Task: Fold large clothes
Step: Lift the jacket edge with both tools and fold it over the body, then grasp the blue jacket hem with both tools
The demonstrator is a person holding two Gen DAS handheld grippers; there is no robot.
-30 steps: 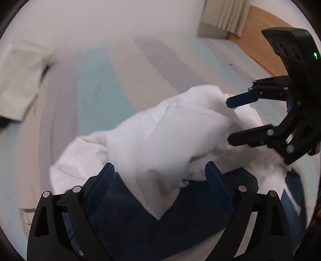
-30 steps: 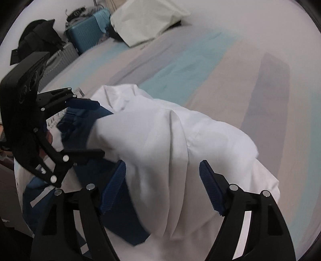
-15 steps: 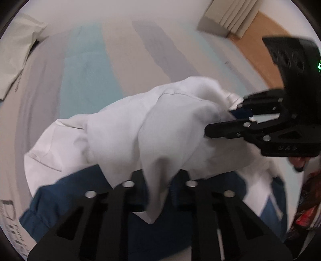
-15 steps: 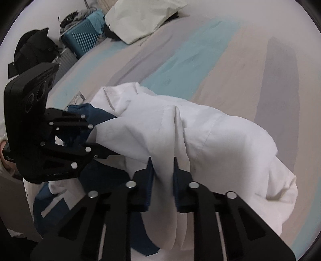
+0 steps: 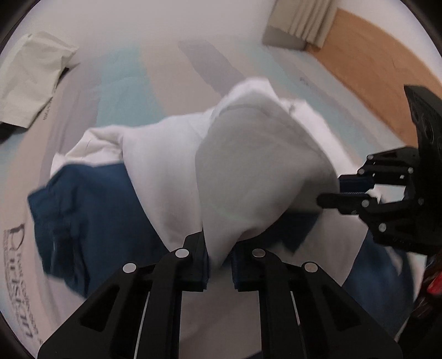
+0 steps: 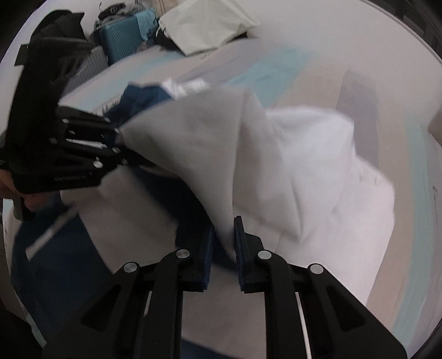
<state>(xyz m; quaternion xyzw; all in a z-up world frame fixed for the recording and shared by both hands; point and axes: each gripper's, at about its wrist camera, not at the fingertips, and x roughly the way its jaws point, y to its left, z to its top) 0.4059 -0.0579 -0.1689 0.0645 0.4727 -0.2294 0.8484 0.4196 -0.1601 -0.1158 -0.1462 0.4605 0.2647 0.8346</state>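
both clenched on the crumpled white-and-navy cotton garment (image 5: 176, 165) over the striped bed (image 5: 154, 66): left hand-held gripper (image 5: 219, 259), right hand-held gripper (image 6: 223, 243).

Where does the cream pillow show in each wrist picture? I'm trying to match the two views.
Left wrist view: the cream pillow lies at the far upper left, on the striped bed.
Right wrist view: the pillow sits at the top centre, right of a teal suitcase.
Shared landmark: the white garment, which both grippers pinch, in mid-frame.
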